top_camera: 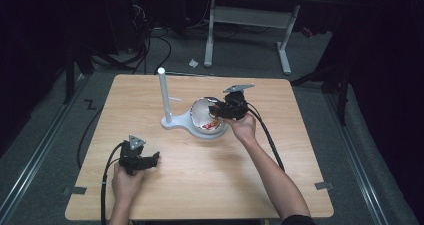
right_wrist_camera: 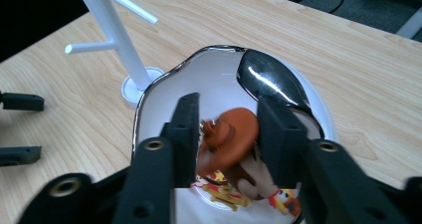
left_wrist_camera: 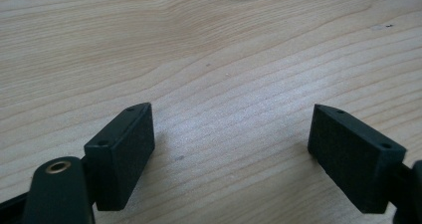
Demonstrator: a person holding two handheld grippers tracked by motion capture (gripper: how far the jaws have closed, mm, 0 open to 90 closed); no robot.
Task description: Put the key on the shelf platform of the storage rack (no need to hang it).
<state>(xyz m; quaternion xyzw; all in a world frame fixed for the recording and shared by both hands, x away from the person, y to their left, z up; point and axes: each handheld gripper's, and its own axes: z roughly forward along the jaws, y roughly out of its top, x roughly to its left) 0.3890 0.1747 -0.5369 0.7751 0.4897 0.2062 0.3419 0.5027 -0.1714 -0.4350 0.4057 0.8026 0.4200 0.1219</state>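
So there's a little toy figure (right_wrist_camera: pixel 234 144) with a brown cowboy-style hat and red and yellow bits, sitting in a shiny chrome bowl (right_wrist_camera: pixel 268 79). Can't really tell its long axis, since the jaws cover a lot of it, but the hat end points up toward the right claw's camera. The bowl rests on the round white base of a white stand (top_camera: pixel 165 97), whose upright post with side pegs rises just beside the bowl, near the middle of the wooden desk (top_camera: pixel 295 155).

The right claw (right_wrist_camera: pixel 226 134) reaches down into the bowl, jaws narrowed on either side of the hat and touching it.

The left claw (left_wrist_camera: pixel 231 144) sits low over bare desk near the front left, jaws spread wide with nothing between them.
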